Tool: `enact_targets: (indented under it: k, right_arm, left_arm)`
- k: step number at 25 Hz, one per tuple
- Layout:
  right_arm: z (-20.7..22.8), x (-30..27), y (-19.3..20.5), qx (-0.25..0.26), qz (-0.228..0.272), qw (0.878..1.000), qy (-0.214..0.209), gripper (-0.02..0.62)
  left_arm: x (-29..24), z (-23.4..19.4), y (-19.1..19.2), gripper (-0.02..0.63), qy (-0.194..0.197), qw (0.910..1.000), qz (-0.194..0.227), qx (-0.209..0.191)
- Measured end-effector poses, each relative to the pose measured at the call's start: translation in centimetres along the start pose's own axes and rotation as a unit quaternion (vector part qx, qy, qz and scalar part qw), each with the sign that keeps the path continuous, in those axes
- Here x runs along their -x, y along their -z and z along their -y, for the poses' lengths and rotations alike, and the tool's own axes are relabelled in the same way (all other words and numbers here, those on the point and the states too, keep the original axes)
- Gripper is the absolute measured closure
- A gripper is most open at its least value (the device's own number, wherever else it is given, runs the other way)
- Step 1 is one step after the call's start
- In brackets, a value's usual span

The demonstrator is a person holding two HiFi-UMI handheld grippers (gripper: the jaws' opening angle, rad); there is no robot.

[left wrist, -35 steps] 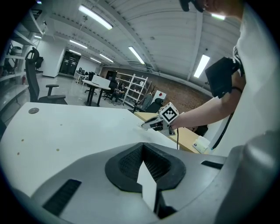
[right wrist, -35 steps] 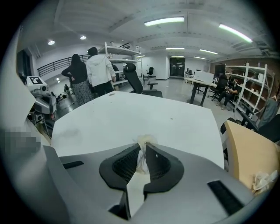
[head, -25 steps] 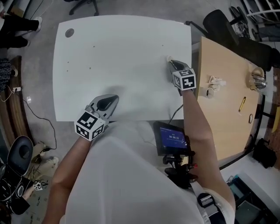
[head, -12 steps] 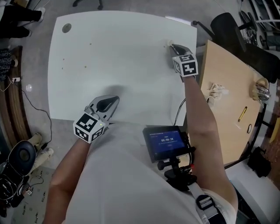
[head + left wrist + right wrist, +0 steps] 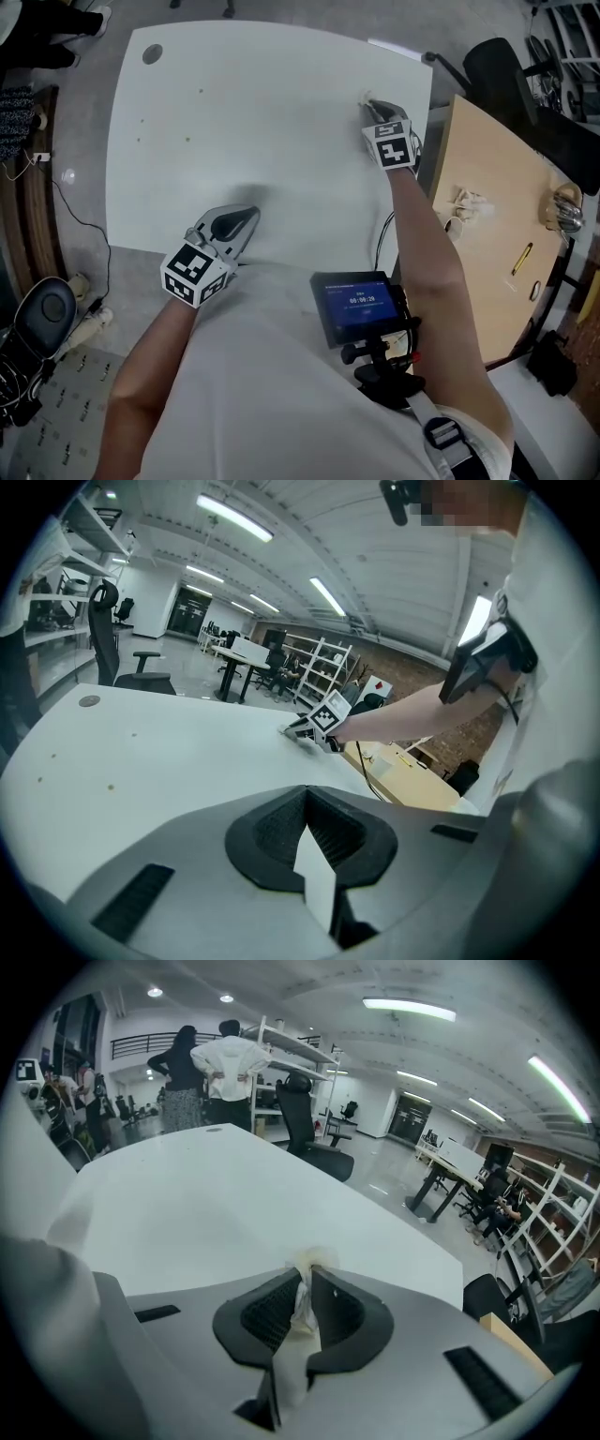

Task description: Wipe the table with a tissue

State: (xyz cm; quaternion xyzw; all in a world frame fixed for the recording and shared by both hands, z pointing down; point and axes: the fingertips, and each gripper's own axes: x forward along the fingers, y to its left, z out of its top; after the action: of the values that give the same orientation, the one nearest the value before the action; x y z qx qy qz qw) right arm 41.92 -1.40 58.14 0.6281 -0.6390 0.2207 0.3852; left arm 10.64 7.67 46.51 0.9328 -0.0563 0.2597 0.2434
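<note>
The white table (image 5: 234, 122) fills the head view. My right gripper (image 5: 373, 109) rests near the table's far right edge, shut on a crumpled white tissue (image 5: 364, 96) that pokes out past its tip onto the surface. In the right gripper view the tissue (image 5: 304, 1312) is pinched between the black pads, with the right gripper (image 5: 309, 1277) pointing down at the tabletop. My left gripper (image 5: 249, 214) lies near the front edge, its jaws together with nothing in them. The left gripper view shows the left gripper (image 5: 305, 794) and, beyond it, the right gripper (image 5: 298, 729) on the table.
Small dark specks (image 5: 187, 141) and a round hole (image 5: 153, 53) mark the table's left part. A wooden table (image 5: 497, 159) at right holds crumpled tissues (image 5: 466, 199) and a yellow pen (image 5: 520, 258). A black chair (image 5: 506, 66) stands behind. Two people (image 5: 211, 1072) stand beyond the far edge.
My right gripper has slid with the tissue along the right side toward the table's far edge. The left gripper has barely shifted.
</note>
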Motion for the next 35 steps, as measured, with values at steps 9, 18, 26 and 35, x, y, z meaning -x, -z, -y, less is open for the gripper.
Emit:
enact_targets:
  k: [9,18,26,35]
  right_arm:
    - [-4.3,0.5,-0.8,0.001,0.014,1.000,-0.022,0.557]
    - [-8.6,2.0,-2.0,0.016,0.049,0.989,-0.135,0.557]
    - [0.5,-0.6,-0.8,-0.074,0.024,0.997,-0.028,0.557]
    - [-8.4,1.2,-0.9,0.055,0.025,0.995,-0.078,0.557]
  left_arm:
    - [0.5,1.0,0.6,0.598,-0.006,0.9999,-0.004,-0.008]
    - [0.4,1.9,0.8,0.598,-0.005,0.9998,-0.001,-0.017]
    - [0.9,1.6,0.8,0.598,-0.017,0.9997,0.005,-0.018]
    - [1.2,0.8,0.5,0.598,-0.020,0.9995,0.016,-0.019]
